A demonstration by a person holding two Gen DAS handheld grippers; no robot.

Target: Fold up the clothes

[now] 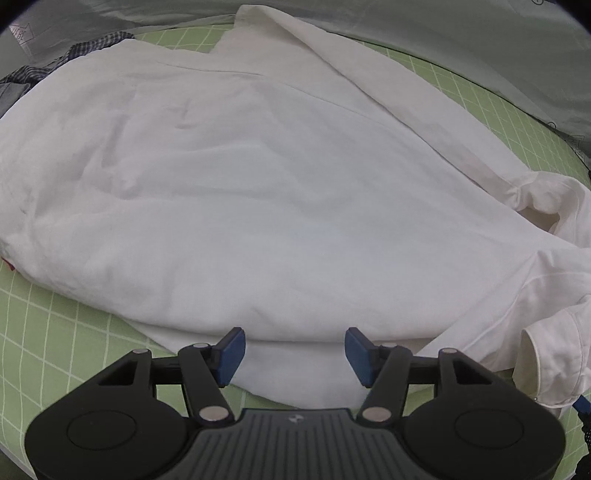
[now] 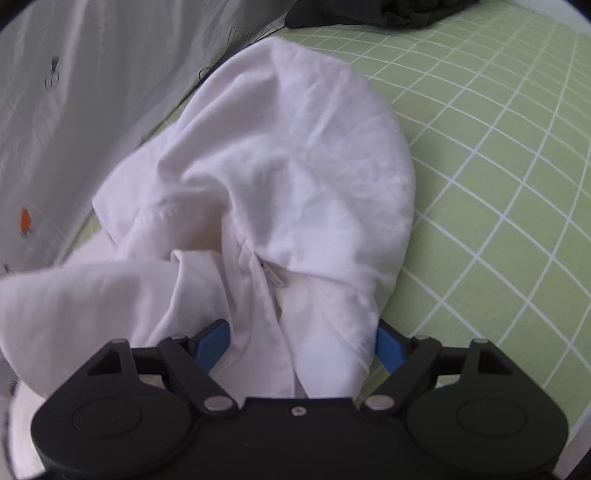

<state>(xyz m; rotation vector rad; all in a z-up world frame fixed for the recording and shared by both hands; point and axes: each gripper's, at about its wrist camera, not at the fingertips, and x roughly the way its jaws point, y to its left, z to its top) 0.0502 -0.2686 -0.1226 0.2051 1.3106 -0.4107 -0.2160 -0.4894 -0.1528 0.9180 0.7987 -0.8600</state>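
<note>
A white shirt [image 1: 258, 177] lies spread over the green checked sheet [image 1: 55, 339], with a sleeve and cuff [image 1: 554, 362] bunched at the right. My left gripper [image 1: 294, 356] is open, its blue pads on either side of the shirt's near edge, not closed on it. In the right wrist view a bunched part of the same white shirt [image 2: 288, 177] lies on the sheet [image 2: 498, 184]. My right gripper [image 2: 303, 345] is open, and a fold of the white cloth runs between its blue pads.
A grey-white sheet or wall [image 2: 74, 92] borders the bed's far side. A blue checked garment [image 1: 44, 62] lies at the far left. A dark garment [image 2: 369, 13] lies at the far end of the bed.
</note>
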